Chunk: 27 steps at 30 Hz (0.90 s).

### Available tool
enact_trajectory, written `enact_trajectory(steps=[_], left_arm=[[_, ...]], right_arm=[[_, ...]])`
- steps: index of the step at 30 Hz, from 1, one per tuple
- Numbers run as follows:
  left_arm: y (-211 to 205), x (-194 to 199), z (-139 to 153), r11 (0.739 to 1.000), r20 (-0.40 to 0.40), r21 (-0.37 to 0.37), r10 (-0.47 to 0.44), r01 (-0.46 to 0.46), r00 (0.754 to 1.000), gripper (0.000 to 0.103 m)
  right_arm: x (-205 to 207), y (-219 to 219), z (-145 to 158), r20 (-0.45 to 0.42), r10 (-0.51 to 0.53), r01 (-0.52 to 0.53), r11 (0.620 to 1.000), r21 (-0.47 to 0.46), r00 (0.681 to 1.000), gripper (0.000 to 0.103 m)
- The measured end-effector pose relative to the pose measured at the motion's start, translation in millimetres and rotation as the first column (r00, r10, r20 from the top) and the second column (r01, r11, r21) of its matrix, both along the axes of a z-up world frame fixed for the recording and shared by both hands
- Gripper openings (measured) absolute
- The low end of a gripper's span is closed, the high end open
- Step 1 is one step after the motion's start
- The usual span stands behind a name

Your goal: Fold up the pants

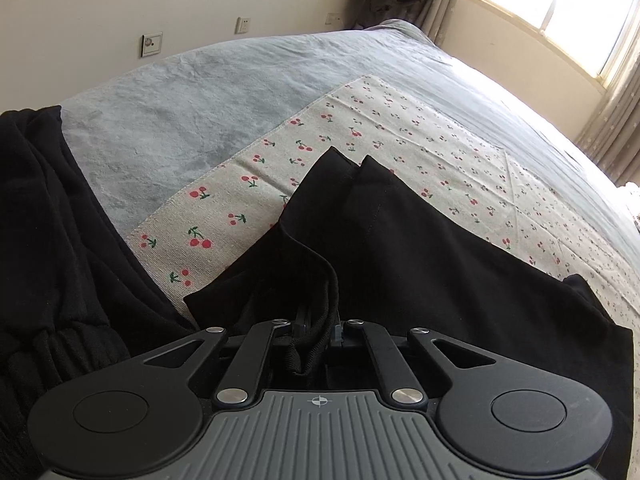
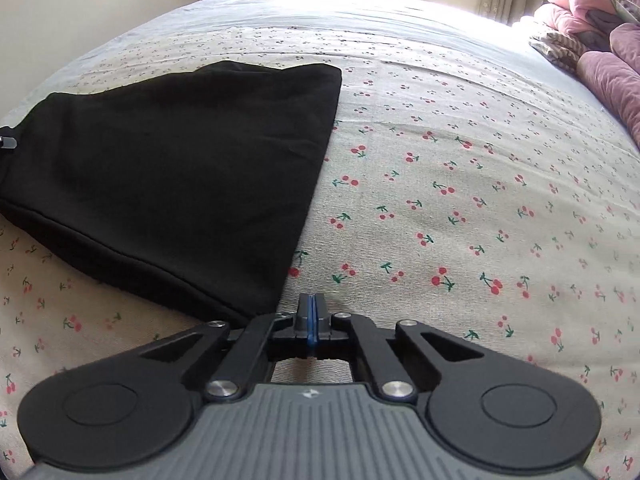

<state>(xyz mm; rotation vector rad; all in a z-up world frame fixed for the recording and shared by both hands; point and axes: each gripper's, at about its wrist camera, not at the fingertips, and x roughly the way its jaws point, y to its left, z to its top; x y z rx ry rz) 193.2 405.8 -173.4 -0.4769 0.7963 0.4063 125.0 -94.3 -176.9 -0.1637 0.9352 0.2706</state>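
The black cotton pants [image 1: 420, 248] lie on a cream cloth printed with red cherries [image 1: 400, 128] that is spread over a grey-blue bed cover [image 1: 168, 120]. In the left wrist view the left claw [image 1: 316, 326] is pinched tight on a bunched fold of the pants together with a black drawstring [image 1: 320, 280]; the fabric fans away from it across the cloth. A second heap of black clothing [image 1: 52, 240] sits at the left edge, possibly a separate garment. In the right wrist view the right claw [image 2: 313, 304] is fully closed, blue pads pressed together with nothing between them, just beside the near corner of the pants [image 2: 180, 160]. Pink and mauve bedding [image 2: 592, 28] is piled at the far right
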Motion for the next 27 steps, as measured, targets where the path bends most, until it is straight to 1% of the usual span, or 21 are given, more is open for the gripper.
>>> enact_trajectory(steps=[2,3,4,5,6,7,8,9,10,11,12,13,14,16,18,19,20,22,24,27], left_arm=[[1.4,-2.7,5.3,1.000,0.013,-0.008,-0.010,0.010,1.000,0.008],[2.9,-3.9,7.1,1.000,0.014,-0.005,-0.004,0.005,1.000,0.011],[3.8,-4.9,8.7,1.000,0.012,0.006,0.008,-0.008,1.000,0.019],[4.3,-6.9,12.4,0.998,0.009,0.045,0.040,-0.040,0.999,0.027],[4.5,-8.7,16.0,0.995,0.011,0.073,0.060,-0.061,0.998,0.030],[4.4,-11.9,22.3,0.992,0.020,0.101,0.080,-0.081,0.997,0.037],[3.6,-16.9,33.4,0.988,0.052,0.124,0.087,-0.093,0.995,0.045],[1.3,-22.3,43.0,0.986,0.098,0.136,0.079,-0.092,0.992,0.049],[-2.1,-26.3,50.3,0.985,0.140,0.144,0.071,-0.092,0.988,0.058],[-8.3,-28.4,57.2,0.985,0.184,0.147,0.061,-0.089,0.981,0.063],[-13.8,-27.5,58.8,0.986,0.196,0.146,0.046,-0.076,0.980,0.063],[-23.1,-21.8,58.2,0.989,0.187,0.144,0.011,-0.038,0.982,0.063],[-36.9,-10.1,54.1,0.991,0.155,0.136,-0.043,0.022,0.987,0.063],[-60.6,7.5,43.3,0.987,0.097,0.119,-0.119,0.107,0.988,0.062],[-78.4,20.1,35.5,0.980,0.064,0.114,-0.171,0.163,0.983,0.062],[-87.2,26.0,30.8,0.976,0.042,0.120,-0.188,0.182,0.981,0.062],[-93.7,30.8,25.7,0.974,0.015,0.125,-0.194,0.190,0.981,0.062],[-101.3,39.0,16.2,0.971,-0.044,0.119,-0.202,0.206,0.978,0.062],[-108.2,43.2,6.1,0.974,-0.105,0.088,-0.200,0.210,0.974,0.062],[-108.6,40.8,8.4,0.981,-0.079,0.024,-0.188,0.190,0.979,0.063]], right_arm=[[-4.1,-11.5,0.8,0.007,-0.018,0.017,0.999,0.050,1.000,0.000],[-6.7,-13.8,3.6,0.012,-0.014,0.013,0.998,0.057,1.000,0.000],[-7.5,-13.9,6.1,0.019,-0.010,0.009,0.998,0.059,1.000,0.000],[-7.8,-13.0,10.2,0.033,-0.007,0.005,0.998,0.064,0.999,0.000],[-7.0,-9.9,16.6,0.061,-0.002,-0.003,0.998,0.069,0.998,0.000],[-5.2,-5.5,22.7,0.081,0.003,-0.009,0.997,0.072,0.997,0.002],[-2.1,0.6,29.4,0.099,0.011,-0.019,0.997,0.076,0.995,0.004],[1.5,8.0,36.3,0.118,0.023,-0.033,0.996,0.083,0.993,0.011],[6.2,18.3,43.0,0.139,0.038,-0.051,0.995,0.091,0.990,0.020],[10.8,28.1,49.1,0.157,0.058,-0.074,0.992,0.103,0.986,0.023],[16.4,38.6,52.5,0.171,0.082,-0.102,0.988,0.113,0.982,0.027],[22.8,49.3,53.5,0.174,0.103,-0.124,0.985,0.119,0.979,0.027],[29.9,59.6,51.8,0.164,0.122,-0.143,0.982,0.126,0.979,0.027],[42.5,76.5,40.6,0.125,0.144,-0.161,0.977,0.138,0.982,0.027],[48.2,86.4,24.3,0.076,0.160,-0.167,0.982,0.093,0.984,0.027],[47.0,90.0,12.9,0.047,0.160,-0.162,0.986,0.037,0.986,0.027],[43.4,88.8,7.6,0.041,0.159,-0.160,0.987,0.013,0.986,0.027],[27.1,76.0,5.0,0.052,0.161,-0.163,0.986,0.027,0.986,0.026],[10.2,58.9,4.4,0.042,0.158,-0.159,0.986,0.038,0.987,0.025],[-11.7,36.3,5.2,0.033,0.140,-0.142,0.988,0.056,0.990,0.025]])
